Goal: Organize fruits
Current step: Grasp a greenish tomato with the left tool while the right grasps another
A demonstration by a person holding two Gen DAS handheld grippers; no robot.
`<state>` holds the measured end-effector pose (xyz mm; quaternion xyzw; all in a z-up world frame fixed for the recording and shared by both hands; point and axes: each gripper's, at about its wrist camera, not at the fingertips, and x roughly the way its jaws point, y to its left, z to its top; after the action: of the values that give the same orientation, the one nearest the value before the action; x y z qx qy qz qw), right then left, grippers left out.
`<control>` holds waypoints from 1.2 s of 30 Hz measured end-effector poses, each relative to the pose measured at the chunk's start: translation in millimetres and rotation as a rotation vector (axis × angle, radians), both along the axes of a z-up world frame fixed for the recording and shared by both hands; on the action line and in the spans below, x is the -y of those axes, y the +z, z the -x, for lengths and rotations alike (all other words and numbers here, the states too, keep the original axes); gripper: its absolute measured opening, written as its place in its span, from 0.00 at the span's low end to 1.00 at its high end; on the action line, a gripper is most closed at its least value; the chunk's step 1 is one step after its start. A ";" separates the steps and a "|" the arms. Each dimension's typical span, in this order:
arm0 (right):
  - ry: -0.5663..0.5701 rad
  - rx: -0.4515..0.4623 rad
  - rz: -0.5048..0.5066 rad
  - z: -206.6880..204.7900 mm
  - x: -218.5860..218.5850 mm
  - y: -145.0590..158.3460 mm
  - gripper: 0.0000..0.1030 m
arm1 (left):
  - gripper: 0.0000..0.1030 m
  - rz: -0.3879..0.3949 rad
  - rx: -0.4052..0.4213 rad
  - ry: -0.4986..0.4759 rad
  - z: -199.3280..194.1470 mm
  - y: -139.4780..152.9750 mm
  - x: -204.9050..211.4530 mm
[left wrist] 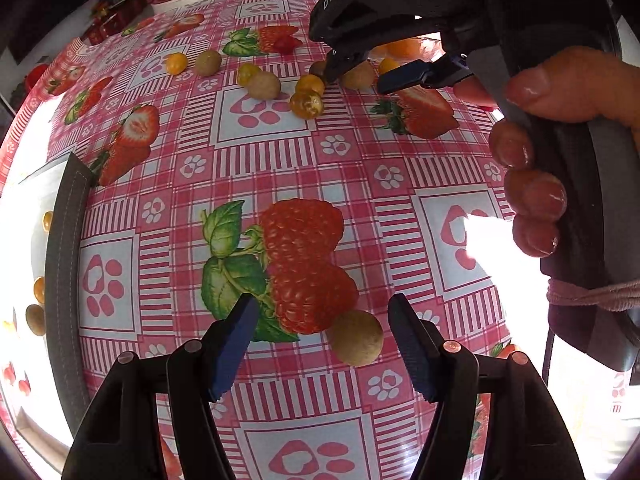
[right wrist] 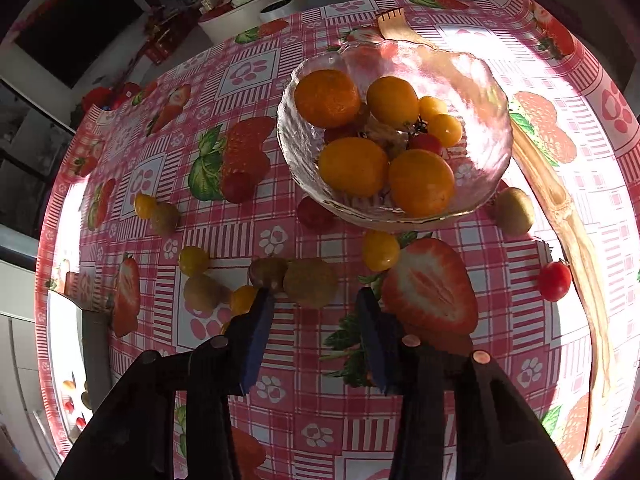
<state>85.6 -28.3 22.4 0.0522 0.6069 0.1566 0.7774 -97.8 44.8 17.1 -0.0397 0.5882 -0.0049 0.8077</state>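
- The letters "DAS" stand in pale print on the black upper arm of the right gripper [left wrist: 362, 76], seen from the left wrist camera; the word may run on beyond what shows.
- The boxes and packets on the far table [right wrist: 256, 4] carry print too small and blurred to read.
- The tablecloth [left wrist: 280, 168] bears only pictures and patterns, no lettering.

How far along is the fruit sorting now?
Partly done: the glass bowl already holds oranges and small tomatoes. Both grippers are open and empty; the right gripper approaches a brown fruit. Many fruits remain on the table, including a red tomato.
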 end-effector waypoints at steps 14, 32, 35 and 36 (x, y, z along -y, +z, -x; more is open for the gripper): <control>0.045 0.002 -0.031 6.6 15.8 5.2 0.30 | 0.67 0.006 0.008 0.006 1.2 0.6 0.0; -0.045 -0.042 -0.089 66.4 77.7 17.2 0.30 | 0.26 -0.013 0.003 -0.060 9.4 2.5 10.4; -0.045 -0.043 -0.093 74.1 79.7 20.4 0.30 | 0.26 0.063 -0.010 -0.013 12.2 5.7 -0.5; -0.043 -0.042 -0.092 77.3 79.6 21.8 0.30 | 0.26 0.080 -0.011 -0.001 13.0 7.2 -4.5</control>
<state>8.3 -107.9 44.2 0.1042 0.6139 0.1666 0.7646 -110.8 49.2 24.3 -0.0718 0.5921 -0.0284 0.8022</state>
